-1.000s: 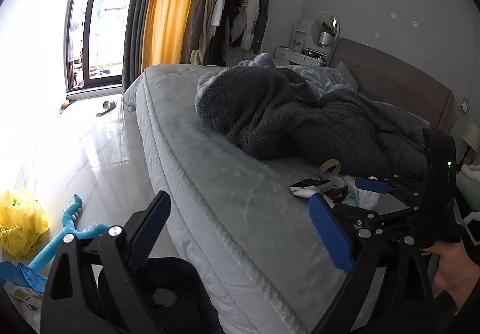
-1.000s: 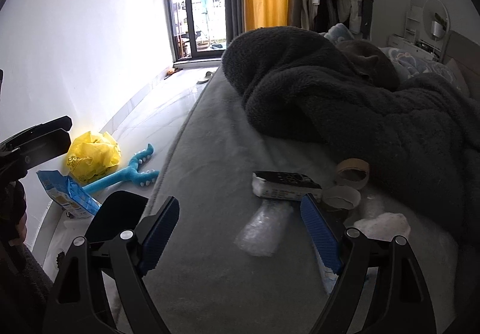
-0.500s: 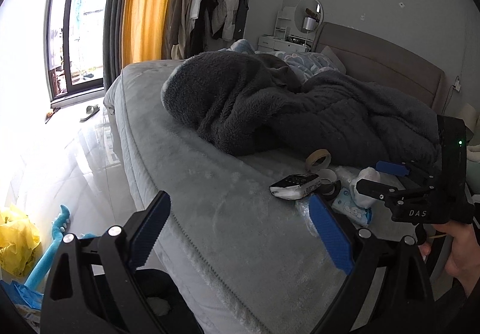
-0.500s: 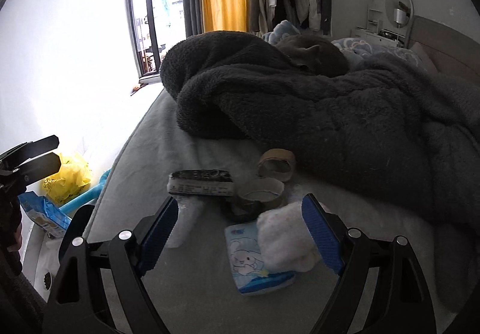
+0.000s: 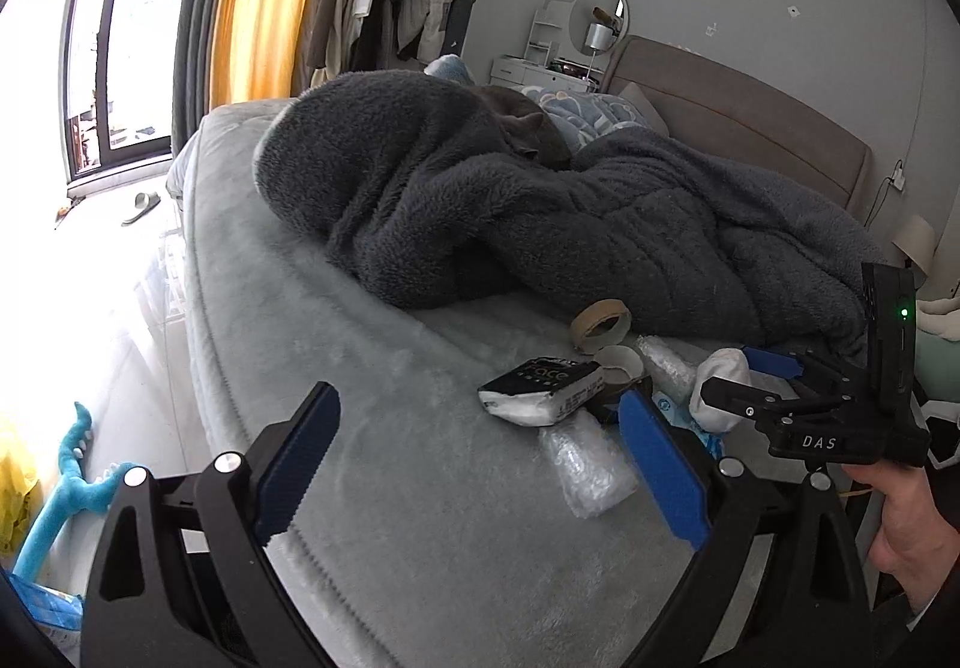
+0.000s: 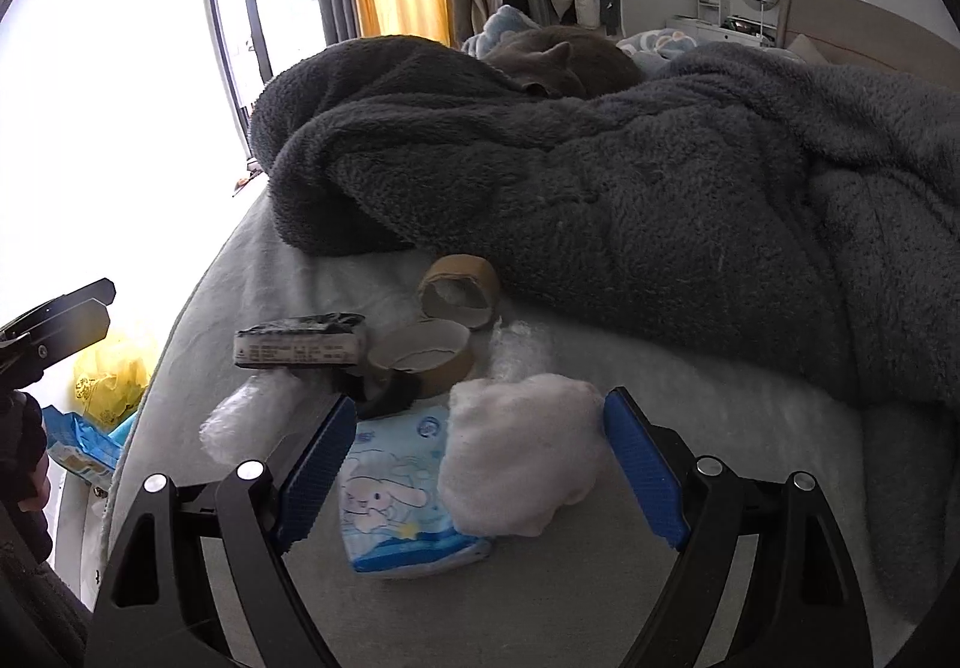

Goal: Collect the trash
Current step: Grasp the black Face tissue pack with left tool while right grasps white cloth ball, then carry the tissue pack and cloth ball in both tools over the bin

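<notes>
Trash lies in a pile on the grey bed: a white crumpled wad, a blue cartoon tissue pack, a black-and-white packet, two cardboard tape rolls and bubble wrap. My right gripper is open, its jaws either side of the wad and the tissue pack. My left gripper is open and empty over the bed, left of the packet and bubble wrap. The right gripper also shows in the left wrist view.
A dark fleece blanket with a grey cat on it covers the bed behind the pile. On the floor left of the bed lie a yellow bag, a blue packet and a blue toy.
Both grippers moved forward toward the trash pile. The right gripper's jaws now flank the white wad and tissue pack. The black bin has dropped out of both views.
</notes>
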Tool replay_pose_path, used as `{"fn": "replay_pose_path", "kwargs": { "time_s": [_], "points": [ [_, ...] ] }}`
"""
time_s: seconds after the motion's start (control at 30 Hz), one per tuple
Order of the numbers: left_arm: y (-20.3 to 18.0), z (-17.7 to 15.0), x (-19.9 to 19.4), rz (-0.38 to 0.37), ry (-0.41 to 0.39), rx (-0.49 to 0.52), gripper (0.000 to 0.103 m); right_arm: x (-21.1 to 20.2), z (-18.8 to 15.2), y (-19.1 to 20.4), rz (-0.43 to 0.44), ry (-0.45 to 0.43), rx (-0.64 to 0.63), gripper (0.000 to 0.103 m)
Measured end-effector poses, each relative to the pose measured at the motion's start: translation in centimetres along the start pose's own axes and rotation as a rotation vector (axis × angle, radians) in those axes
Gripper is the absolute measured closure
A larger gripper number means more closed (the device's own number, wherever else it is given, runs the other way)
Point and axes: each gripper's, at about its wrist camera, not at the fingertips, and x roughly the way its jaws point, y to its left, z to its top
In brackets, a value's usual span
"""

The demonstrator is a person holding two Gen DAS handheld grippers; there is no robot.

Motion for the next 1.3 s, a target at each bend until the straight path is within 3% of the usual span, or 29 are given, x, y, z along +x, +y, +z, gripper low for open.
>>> {"fn": "replay_pose_path", "kwargs": {
  "time_s": [0.4,0.5,0.9,1.3],
  "points": [
    [-1.5,-0.1,4.3,-0.026,0.039,0.003,0.007,1.0,-1.2,-3.7,-0.016,0.056,0.05,0.052],
    [-1.7,-0.1,5.1,-0.036,0.047,-0.007,0.007,0.5,-1.3,-4.6,0.003,0.043,0.081,0.055],
    [-2.6,-0.1,8.5,-0.086,0.125,-0.005,0.007,-1.6,-1.4,-7.5,0.037,-0.025,0.18,0.055],
    [-3.1,-0.5,11.4,-0.062,0.189,-0.023,0.007,-2.0,-1.4,-7.9,0.053,-0.028,0.178,0.055]
  ]
}}
